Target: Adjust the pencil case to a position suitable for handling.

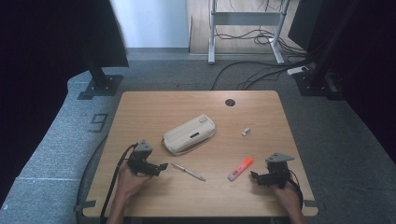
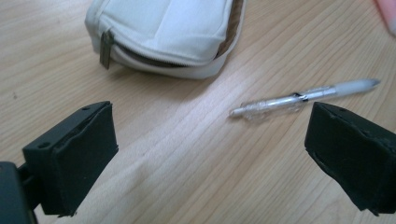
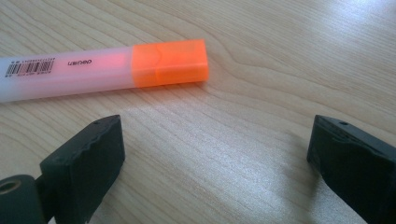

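Wood grain ran bare under both of my hands: my left gripper [image 1: 161, 166] stood spread wide just short of the pen [image 1: 187, 171], which lay flat on the counter [image 1: 154, 105] below the pouch [image 1: 189, 135], and my right gripper [image 1: 253, 177] stood spread just beside the orange highlighter [image 1: 240, 169]. Lying so low and round, I judged, the pen could roll or skid off toward the pouch if one jaw met it first. With the highlighter, a pinch on the cap alone might have tipped it or slid it aside.
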A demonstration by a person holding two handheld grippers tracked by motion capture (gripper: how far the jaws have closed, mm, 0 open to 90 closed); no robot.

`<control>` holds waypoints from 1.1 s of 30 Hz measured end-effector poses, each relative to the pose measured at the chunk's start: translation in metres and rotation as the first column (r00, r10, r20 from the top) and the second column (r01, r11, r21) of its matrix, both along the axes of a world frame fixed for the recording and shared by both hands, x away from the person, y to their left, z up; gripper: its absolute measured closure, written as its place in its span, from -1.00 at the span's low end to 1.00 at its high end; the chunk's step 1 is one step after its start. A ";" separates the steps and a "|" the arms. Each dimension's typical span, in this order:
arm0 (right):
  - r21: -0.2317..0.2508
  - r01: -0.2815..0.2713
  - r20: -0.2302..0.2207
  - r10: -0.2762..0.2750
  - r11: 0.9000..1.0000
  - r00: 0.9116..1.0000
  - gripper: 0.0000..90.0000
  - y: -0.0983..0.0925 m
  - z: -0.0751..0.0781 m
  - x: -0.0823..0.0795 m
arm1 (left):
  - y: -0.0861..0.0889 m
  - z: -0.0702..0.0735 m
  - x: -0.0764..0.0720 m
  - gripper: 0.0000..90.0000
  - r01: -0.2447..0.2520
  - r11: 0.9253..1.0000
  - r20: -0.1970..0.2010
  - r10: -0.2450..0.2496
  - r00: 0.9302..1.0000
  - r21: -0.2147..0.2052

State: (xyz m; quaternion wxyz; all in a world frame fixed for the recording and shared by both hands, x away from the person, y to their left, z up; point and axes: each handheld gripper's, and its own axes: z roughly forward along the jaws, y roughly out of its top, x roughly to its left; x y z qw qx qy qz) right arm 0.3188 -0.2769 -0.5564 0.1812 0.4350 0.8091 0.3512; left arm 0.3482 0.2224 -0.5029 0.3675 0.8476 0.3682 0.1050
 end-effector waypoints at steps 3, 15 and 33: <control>0.000 0.000 0.000 0.000 1.000 1.000 -0.92 0.000 0.000 0.000 | -0.005 0.005 0.004 -0.92 0.017 1.000 0.014 -0.017 1.000 -0.013; 0.000 -0.001 0.000 0.001 1.000 1.000 -0.92 0.000 0.000 0.000 | -0.025 0.015 0.022 -0.88 0.073 0.997 0.013 -0.073 0.997 -0.005; 0.000 0.000 0.000 0.000 1.000 1.000 -0.92 0.000 0.000 0.000 | -0.051 0.022 0.060 -0.68 0.117 0.992 0.003 -0.118 0.993 0.037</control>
